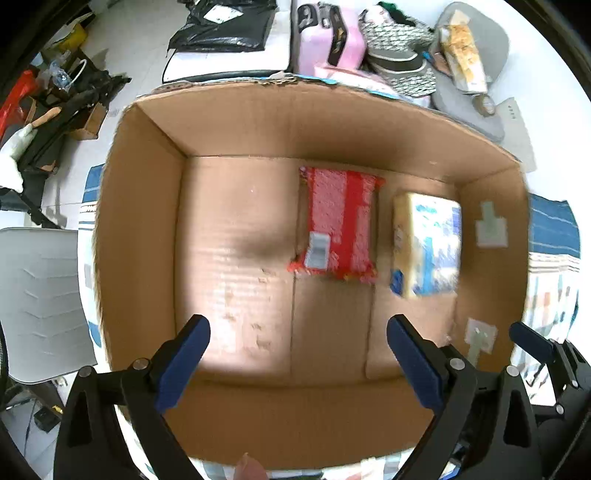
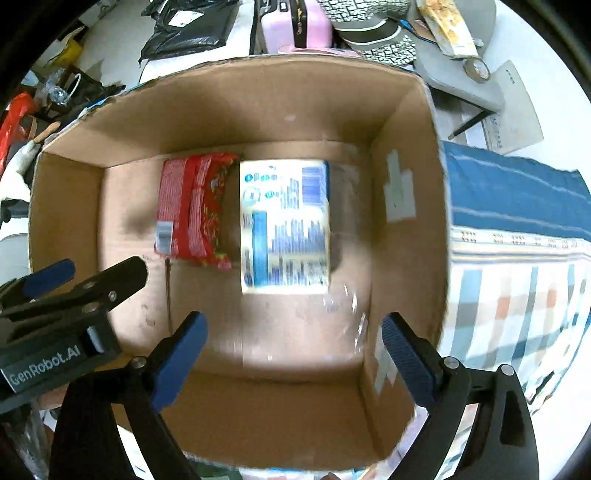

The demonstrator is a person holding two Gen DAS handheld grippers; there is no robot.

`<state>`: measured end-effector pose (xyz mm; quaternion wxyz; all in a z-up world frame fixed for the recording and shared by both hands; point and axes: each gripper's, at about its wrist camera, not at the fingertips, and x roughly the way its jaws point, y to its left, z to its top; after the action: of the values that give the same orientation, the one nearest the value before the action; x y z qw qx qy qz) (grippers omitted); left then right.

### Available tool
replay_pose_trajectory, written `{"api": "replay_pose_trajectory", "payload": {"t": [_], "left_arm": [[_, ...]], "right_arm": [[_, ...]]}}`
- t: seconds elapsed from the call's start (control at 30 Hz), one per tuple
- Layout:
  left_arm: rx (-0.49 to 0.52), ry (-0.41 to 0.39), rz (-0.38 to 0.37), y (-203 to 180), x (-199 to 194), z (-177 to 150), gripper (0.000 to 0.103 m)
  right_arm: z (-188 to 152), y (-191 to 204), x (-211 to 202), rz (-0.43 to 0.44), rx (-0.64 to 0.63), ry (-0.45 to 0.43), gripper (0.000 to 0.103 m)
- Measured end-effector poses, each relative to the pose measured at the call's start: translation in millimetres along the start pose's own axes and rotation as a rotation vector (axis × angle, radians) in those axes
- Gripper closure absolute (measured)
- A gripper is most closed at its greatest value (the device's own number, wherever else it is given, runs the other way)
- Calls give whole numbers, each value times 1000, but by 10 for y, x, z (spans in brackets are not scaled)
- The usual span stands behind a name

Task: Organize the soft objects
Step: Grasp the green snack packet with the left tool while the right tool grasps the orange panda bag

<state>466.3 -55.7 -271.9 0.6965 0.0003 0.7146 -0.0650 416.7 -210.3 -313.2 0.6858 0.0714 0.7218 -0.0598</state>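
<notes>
An open cardboard box (image 1: 236, 125) fills both views, seen from above. On its floor lie a red soft pack (image 1: 340, 221) and, to its right, a white and blue tissue pack (image 1: 428, 243). They also show in the right wrist view as the red pack (image 2: 192, 210) and the tissue pack (image 2: 284, 225). My left gripper (image 1: 299, 339) is open and empty above the box's near side. My right gripper (image 2: 291, 339) is open and empty above the box, nearest the tissue pack. The right gripper shows at the left wrist view's lower right (image 1: 532, 339); the left gripper shows at the right wrist view's left (image 2: 85, 277).
The box (image 2: 406, 122) stands on a blue, white and checked cloth (image 2: 517, 229). Behind it lie a pink suitcase (image 1: 328, 37), a black bag (image 1: 221, 26), patterned bags (image 1: 399, 48) and a grey cushion (image 1: 476, 74). A white chair (image 1: 37, 302) stands at the left.
</notes>
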Motion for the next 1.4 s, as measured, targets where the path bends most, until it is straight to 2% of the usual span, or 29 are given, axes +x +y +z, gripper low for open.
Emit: {"api": "replay_pose_trajectory", "payload": {"t": [0.2,0.4,0.47,0.6,0.7,0.8,0.9,1.03,1.13,1.23,1.4], "left_arm": [[24,-104,28,40,-387,-261,5],[26,-216,36,39,-777,-592,5],[31,-241,42,35,-899,-785,5],[1,-261,42,156,-983,-1182,5],[-54,-227,18,341,-906,-1576,5],[-140,-130,-30,570,-653,-1992,5],[-293,7,-108,851,-247,-2447,5],[-418,170,-173,971,271,-2893,5],[-482,239,-236,965,552,-3058,5],[-537,243,-288,933,713,-3052,5],[-624,262,-303,892,1000,-2929,5]], "right_arm": [[-294,-7,-227,-27,1,-54,5],[-645,4,-597,-16,-4,-125,4],[-681,78,-687,-17,-15,-149,4],[-1007,62,-878,6,-34,-179,4],[-1345,69,-919,25,-59,-174,4],[-1679,54,-809,55,-70,-137,4],[-1986,2,-634,71,-65,-105,4],[-2381,-128,-253,109,-21,-28,4],[-2585,-220,0,142,7,36,4],[-2704,-289,163,152,32,57,4],[-2791,-396,332,165,90,44,4]]}}
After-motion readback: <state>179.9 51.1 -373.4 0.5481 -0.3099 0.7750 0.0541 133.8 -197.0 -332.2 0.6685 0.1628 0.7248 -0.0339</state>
